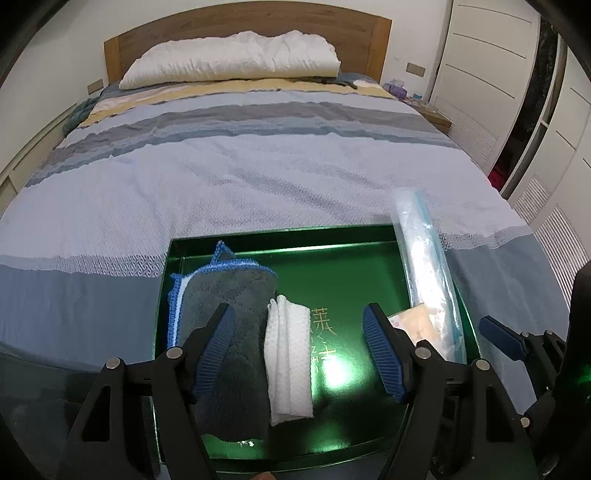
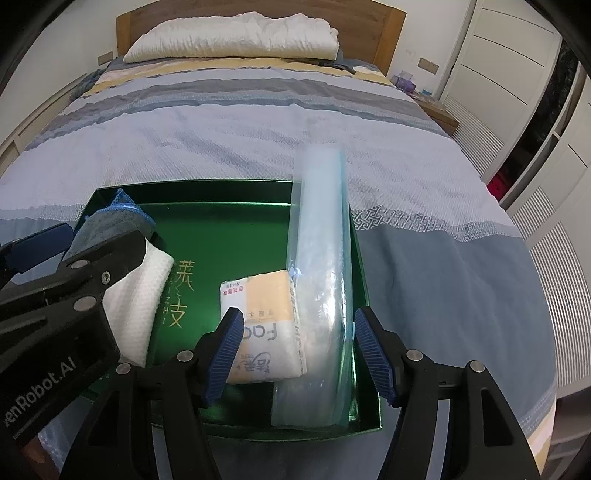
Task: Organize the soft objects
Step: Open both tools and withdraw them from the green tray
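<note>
A green tray (image 1: 295, 243) lies on the bed's near end. A grey towel with a blue edge (image 1: 225, 295) sits in its left part, with a folded white cloth (image 1: 290, 354) beside it. A wrapped tissue pack (image 2: 267, 325) lies right of the middle, next to a long clear plastic bag (image 2: 319, 258) along the tray's right wall. My left gripper (image 1: 297, 308) is open above the towel and white cloth, its pads pressing nothing. My right gripper (image 2: 297, 314) is open over the tissue pack and the bag, which lie between its fingers untouched.
The bed has a striped blue, grey and yellow cover (image 1: 258, 166), with a white pillow (image 1: 232, 59) against a wooden headboard (image 1: 251, 26). White wardrobe doors (image 1: 487, 74) stand to the right, and a nightstand with small items (image 2: 424, 96) is beside the bed's head.
</note>
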{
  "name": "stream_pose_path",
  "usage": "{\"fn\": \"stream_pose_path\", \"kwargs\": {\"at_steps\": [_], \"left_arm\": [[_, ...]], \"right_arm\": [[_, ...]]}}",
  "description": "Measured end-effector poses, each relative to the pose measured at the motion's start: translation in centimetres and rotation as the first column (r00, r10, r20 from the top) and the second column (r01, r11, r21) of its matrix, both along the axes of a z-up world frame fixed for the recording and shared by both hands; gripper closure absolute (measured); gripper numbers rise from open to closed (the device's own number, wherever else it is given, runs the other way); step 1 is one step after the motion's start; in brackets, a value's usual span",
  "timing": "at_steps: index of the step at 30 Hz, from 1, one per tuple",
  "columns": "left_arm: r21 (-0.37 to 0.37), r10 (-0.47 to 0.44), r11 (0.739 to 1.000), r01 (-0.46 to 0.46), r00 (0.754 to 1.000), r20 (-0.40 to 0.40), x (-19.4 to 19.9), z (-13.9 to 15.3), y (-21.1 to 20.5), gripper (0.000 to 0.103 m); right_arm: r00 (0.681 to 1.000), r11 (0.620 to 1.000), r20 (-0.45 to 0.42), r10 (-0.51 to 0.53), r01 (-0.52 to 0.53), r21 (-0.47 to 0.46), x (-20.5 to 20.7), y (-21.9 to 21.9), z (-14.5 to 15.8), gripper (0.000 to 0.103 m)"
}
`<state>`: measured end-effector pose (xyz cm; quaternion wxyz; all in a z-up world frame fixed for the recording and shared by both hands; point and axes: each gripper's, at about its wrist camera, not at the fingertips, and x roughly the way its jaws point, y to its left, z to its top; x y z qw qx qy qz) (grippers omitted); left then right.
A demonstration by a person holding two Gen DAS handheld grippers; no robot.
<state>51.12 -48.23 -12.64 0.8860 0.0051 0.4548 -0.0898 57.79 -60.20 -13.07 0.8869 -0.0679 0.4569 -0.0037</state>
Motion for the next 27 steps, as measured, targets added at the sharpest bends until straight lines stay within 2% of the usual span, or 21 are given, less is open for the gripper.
{"fn": "stream_pose_path", "kwargs": {"at_steps": [2, 3, 4, 13, 22, 27], "left_arm": [[-0.017, 0.001, 1.0, -0.001, 1.0, -0.004, -0.1, 0.3, 0.2, 0.033], [-0.027, 0.0, 1.0, 0.0, 1.0, -0.004, -0.1, 0.5, 0.3, 0.022], [-0.029, 0.0, 1.0, 0.0, 1.0, 0.004, -0.2, 0.8, 0.4, 0.02], [-0.058, -0.039, 0.997, 0.041, 0.998, 0.045, -1.2, 2.8, 0.1, 0.02], [-0.092, -0.038, 0.995, 0.042, 0.998, 0.04, -2.2, 4.0, 0.1, 0.02], [-0.115, -0.079, 0.99, 0.082, 0.996, 0.034, -4.2, 5.0, -0.5, 0.02]], "right_arm": [[1.0, 1.0, 0.003, -0.006, 0.006, -0.004, -0.2, -0.1, 0.3, 0.039], [1.0, 1.0, 0.004, -0.01, 0.01, -0.006, -0.3, -0.1, 0.5, 0.039], [1.0, 1.0, 0.005, -0.011, 0.012, -0.007, -0.4, -0.1, 0.7, 0.039], [1.0, 0.999, 0.007, -0.027, 0.027, -0.033, -1.3, -0.1, 2.0, 0.039], [0.999, 0.998, 0.001, -0.049, 0.049, -0.036, -3.2, -1.1, 2.8, 0.039], [0.997, 0.997, 0.006, -0.075, 0.075, -0.035, -4.9, -1.9, 3.8, 0.039]]}}
